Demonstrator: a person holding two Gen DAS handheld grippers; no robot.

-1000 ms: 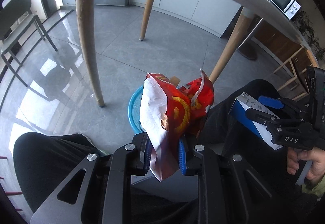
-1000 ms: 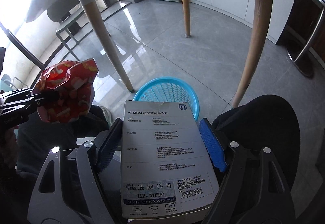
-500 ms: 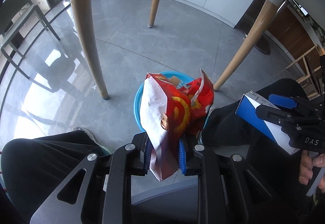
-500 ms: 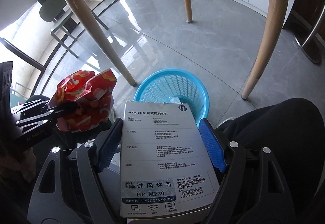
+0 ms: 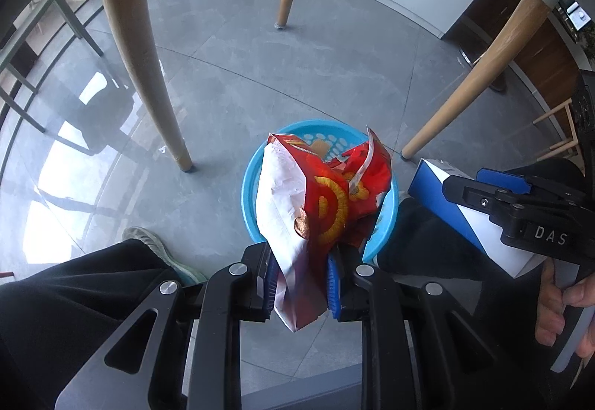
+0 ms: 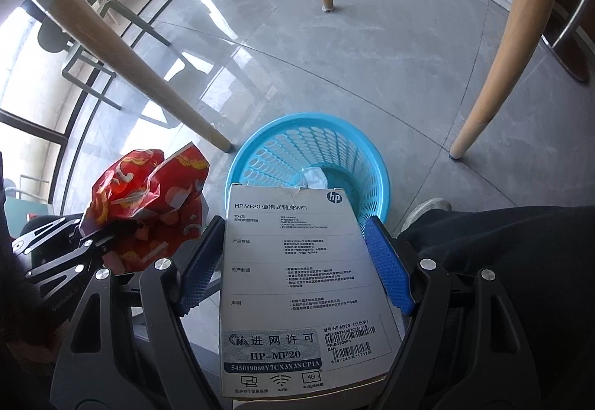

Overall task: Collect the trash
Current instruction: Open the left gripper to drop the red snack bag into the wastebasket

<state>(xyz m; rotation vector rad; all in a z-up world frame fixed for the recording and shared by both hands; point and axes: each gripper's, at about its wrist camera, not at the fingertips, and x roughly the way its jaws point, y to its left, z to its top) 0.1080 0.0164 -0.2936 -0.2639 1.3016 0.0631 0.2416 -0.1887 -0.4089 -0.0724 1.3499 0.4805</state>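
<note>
While both grippers point steeply down at the floor under a table, each carries one piece of trash above a blue basket, which fits a judgement that the drop is the step in hand. Going left to right in the left wrist view, a thick table leg (image 5: 137,49) stands in the upper left and a shoe (image 5: 148,242) rests on the tiles at lower left; at centre the left gripper (image 5: 301,279) has its jaws nearly closed, the blue pads pinching the bottom of a crumpled red snack bag (image 5: 319,201), which stands up in front of the blue basket (image 5: 249,201) so that it would fall straight in on release. At the right edge of that view the right gripper (image 5: 520,209) appears side-on. In the right wrist view its jaws stand wide because they clamp a broad white box (image 6: 293,272) by its two long edges, printed face to the camera, its far end overlapping the basket's near rim at centre frame. Some pale crumpled litter already lies in the basket's bottom. Open room is tight: dark-clad legs close in at lower left and lower right, and two table legs flank the basket behind, so straight down looks like the freest path, with the basket's rim the edge most likely to catch the box.
</note>
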